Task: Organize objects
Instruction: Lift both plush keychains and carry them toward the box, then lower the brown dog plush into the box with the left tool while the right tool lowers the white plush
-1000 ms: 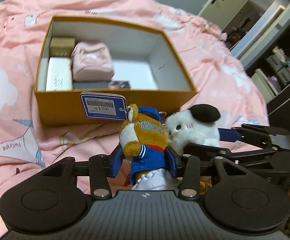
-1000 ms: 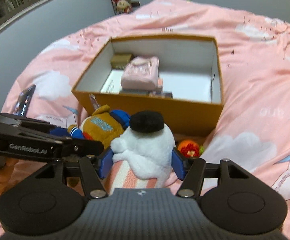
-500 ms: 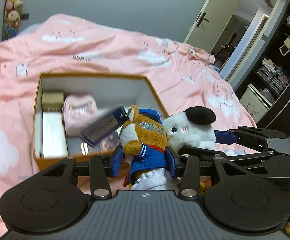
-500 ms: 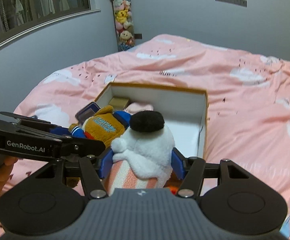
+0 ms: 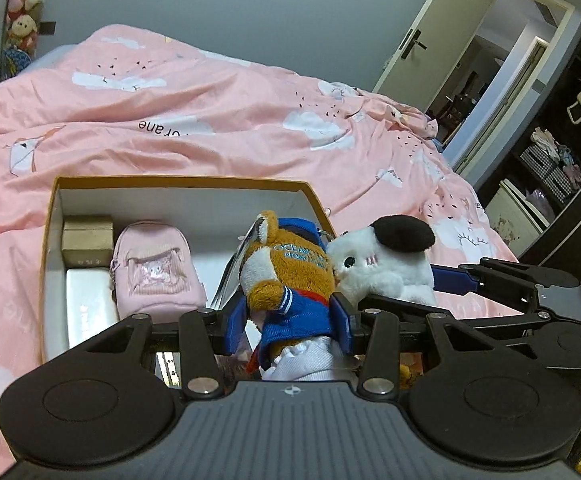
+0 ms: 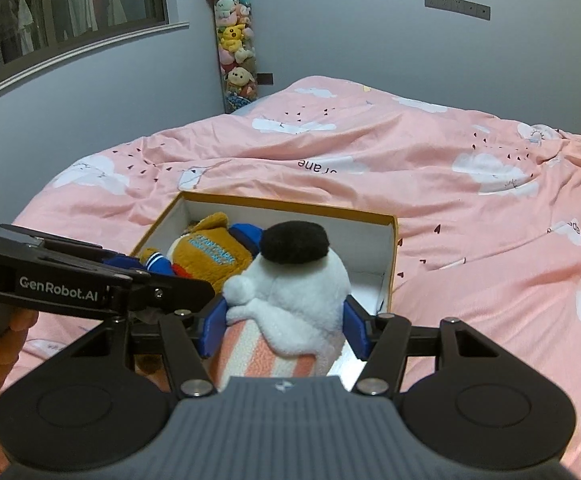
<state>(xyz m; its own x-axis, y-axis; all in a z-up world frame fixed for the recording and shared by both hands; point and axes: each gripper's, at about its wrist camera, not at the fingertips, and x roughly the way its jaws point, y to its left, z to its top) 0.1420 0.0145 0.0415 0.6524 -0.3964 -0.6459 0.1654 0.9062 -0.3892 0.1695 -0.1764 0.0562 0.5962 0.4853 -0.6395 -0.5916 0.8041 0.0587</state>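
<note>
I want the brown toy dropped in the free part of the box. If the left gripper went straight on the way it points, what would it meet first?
Probably the box's white floor, right of the pink pouch; depth is unclear.

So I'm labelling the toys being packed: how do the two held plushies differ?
The brown plush, held by the left gripper, wears a blue jacket with lettering. The white plush, in the right gripper, has a black beret and pink-striped bottom, and looks bulkier. Both are held side by side over the orange box.

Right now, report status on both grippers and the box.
Left gripper shut on brown plush. Right gripper shut on white plush. Both over box. Pink pouch occupies left side.
</note>
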